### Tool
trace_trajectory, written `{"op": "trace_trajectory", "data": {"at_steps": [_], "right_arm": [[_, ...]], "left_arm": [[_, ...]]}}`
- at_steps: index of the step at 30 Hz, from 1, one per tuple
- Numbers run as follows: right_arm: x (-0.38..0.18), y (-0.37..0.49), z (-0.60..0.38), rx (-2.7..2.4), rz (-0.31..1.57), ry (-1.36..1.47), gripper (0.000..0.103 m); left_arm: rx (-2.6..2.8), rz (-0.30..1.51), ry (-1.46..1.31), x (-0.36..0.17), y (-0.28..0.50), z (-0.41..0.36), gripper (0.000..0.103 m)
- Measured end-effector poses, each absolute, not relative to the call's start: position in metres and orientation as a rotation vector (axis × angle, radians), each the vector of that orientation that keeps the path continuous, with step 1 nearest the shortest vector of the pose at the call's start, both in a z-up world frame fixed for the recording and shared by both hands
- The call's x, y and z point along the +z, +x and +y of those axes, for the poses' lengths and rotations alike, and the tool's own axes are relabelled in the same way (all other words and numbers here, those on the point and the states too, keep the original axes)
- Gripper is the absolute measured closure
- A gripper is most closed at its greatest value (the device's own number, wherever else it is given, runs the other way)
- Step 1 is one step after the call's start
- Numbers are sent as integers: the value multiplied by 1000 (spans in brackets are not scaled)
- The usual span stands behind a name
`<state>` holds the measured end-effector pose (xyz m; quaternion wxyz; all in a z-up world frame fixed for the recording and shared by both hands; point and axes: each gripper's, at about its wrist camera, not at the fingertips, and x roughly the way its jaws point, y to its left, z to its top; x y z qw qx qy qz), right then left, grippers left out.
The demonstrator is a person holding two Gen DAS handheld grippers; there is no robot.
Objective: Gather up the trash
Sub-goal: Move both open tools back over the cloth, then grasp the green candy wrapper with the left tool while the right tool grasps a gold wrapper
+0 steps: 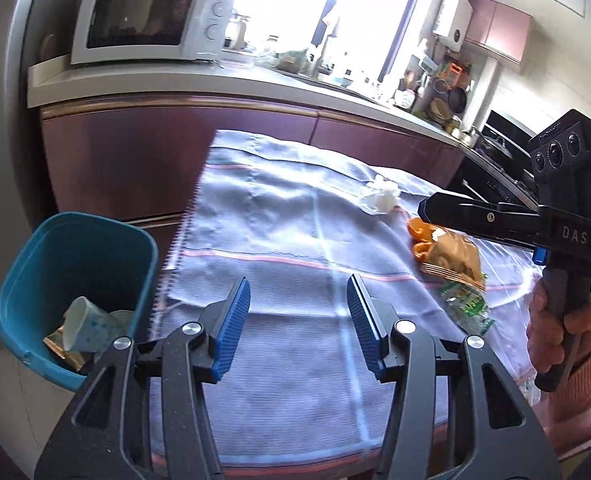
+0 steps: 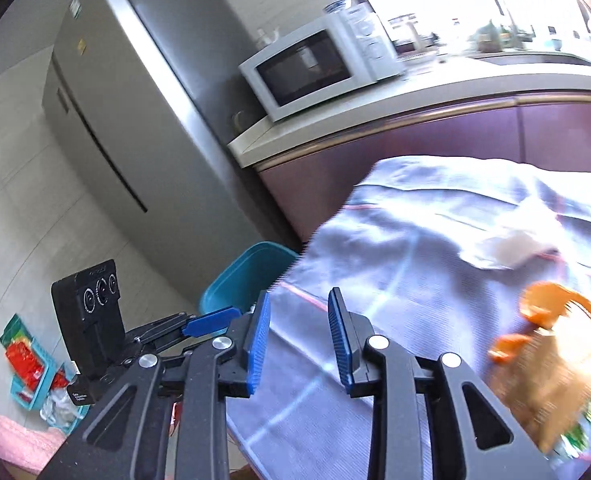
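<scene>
Left gripper [image 1: 298, 320]: nearest the lens, jaws spread wide, nothing between the blue pads.
Right gripper [image 2: 299, 340]: jaws parted and empty; seen from the left wrist at 3 o'clock, over the trash.
Cloth [image 1: 279, 240]: pale blue with pink stripes, covering the table under both tools.
Bin [image 1: 35, 280]: teal, at 8 o'clock off the table's left edge, a speckled paper cup [image 1: 87, 326] lying inside.
Trash: orange peel [image 1: 419, 236], brown wrapper [image 1: 455, 260] and green packet [image 1: 469, 304] together at 3 o'clock; crumpled tissue [image 1: 381, 196] just beyond.
Cabinets [image 1: 175, 152]: maroon, behind the table.
Microwave [image 1: 151, 20]: white, on the counter at 11 o'clock.
Fridge [image 2: 135, 92]: grey, left of the counter.
Window [image 1: 319, 4]: bright, at 12 o'clock.
</scene>
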<state>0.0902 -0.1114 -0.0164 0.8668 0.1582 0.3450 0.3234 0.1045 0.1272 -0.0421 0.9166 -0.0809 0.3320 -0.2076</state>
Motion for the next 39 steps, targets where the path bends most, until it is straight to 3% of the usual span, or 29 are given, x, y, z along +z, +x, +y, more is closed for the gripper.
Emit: {"op": "trace_trajectory", "data": {"at_steps": [13,29,32,39], "right_arm": [[-56,53,-243,367,720,462,72],[-86,69,-250,418,762,565,74],[-86,70,-249,433,757,570,88],[-83,67,-251,452,738,568,100]], "left_arm": [[-698,762,-91,-56,89,9,50],[-815,902,-28,-84,97,-65,47],[-823,922,-21,-89,97,-73,57],[-820,947,-49,-92,101,-73,83]]}}
